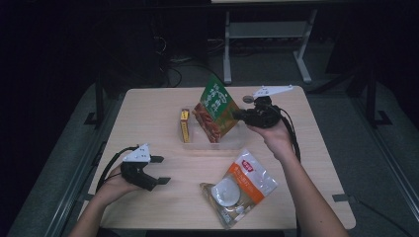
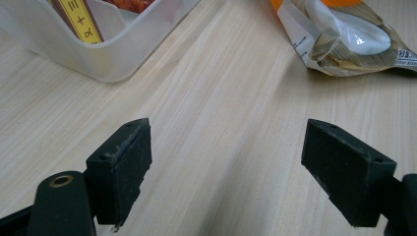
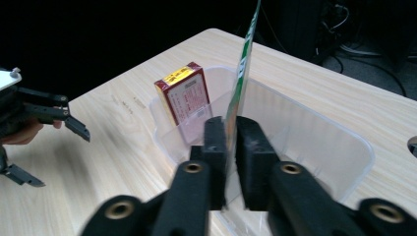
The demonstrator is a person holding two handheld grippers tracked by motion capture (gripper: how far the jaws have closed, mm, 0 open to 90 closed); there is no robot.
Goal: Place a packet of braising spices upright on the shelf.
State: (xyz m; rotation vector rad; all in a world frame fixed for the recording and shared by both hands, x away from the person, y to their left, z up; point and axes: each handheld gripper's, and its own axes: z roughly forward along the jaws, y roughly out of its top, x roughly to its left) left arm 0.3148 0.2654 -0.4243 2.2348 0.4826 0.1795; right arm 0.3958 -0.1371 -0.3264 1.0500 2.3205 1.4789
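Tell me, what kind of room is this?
Probably a lab or recording workspace: a lone wooden table in a dark room, cables on the floor behind it, and packaged groceries being sorted into a clear bin.

A: Where do the cameras look from?
B: One is high, looking forward and down on the whole desk [image 1: 148, 106]. Two ride on the tongs, very close.
A: What is shared?
B: All three see the clear bin [image 1: 217, 143] [image 2: 105, 56] [image 3: 314, 142].
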